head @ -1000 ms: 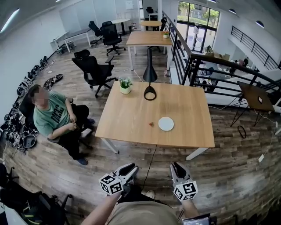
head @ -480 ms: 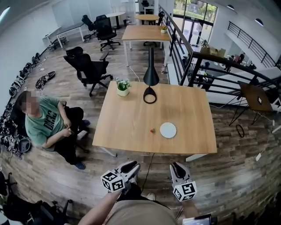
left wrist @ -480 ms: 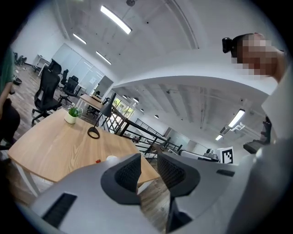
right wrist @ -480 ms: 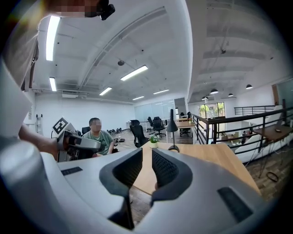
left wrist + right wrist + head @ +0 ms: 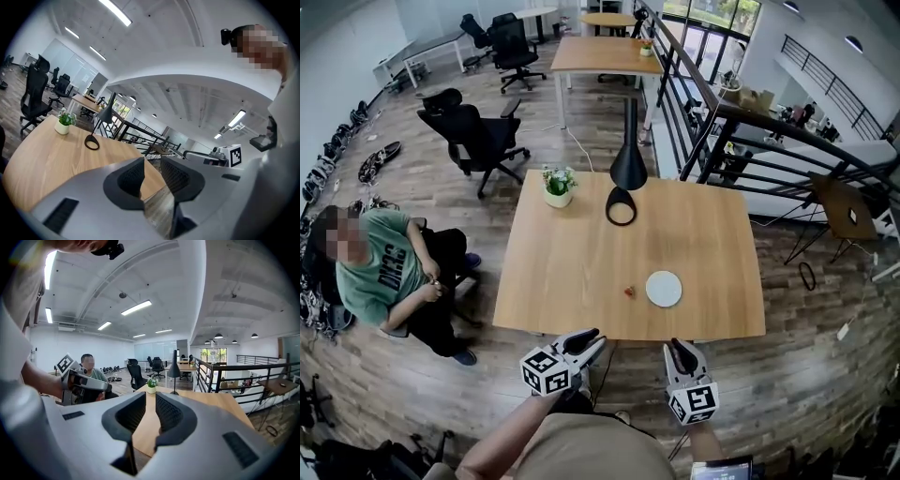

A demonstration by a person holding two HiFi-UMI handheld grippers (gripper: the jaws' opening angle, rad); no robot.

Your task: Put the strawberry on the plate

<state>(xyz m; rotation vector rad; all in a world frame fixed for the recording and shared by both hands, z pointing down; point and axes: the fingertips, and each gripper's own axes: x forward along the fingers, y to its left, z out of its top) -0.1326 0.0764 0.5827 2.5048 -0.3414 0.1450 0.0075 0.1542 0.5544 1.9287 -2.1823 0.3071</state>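
A small red strawberry [image 5: 628, 292] lies on the wooden table [image 5: 572, 272] near its front edge. Just to its right sits a round white plate [image 5: 664, 289], with nothing on it. Both grippers hover in front of the table's near edge, below the table top in the head view. My left gripper [image 5: 592, 337] points toward the table's front edge, its jaws close together and holding nothing [image 5: 152, 164]. My right gripper [image 5: 676, 348] is shut and empty [image 5: 150, 397]. Neither gripper view shows the strawberry or the plate.
A black lamp [image 5: 624, 178] and a small potted plant [image 5: 557, 185] stand at the table's far side. A person in a green shirt [image 5: 380, 272] sits left of the table. A black office chair [image 5: 473, 136] is beyond, and a black railing [image 5: 741, 122] runs along the right.
The view has come closer to the table, which now sits lower in the picture. Both grippers are nearer its front edge, still with jaws together.
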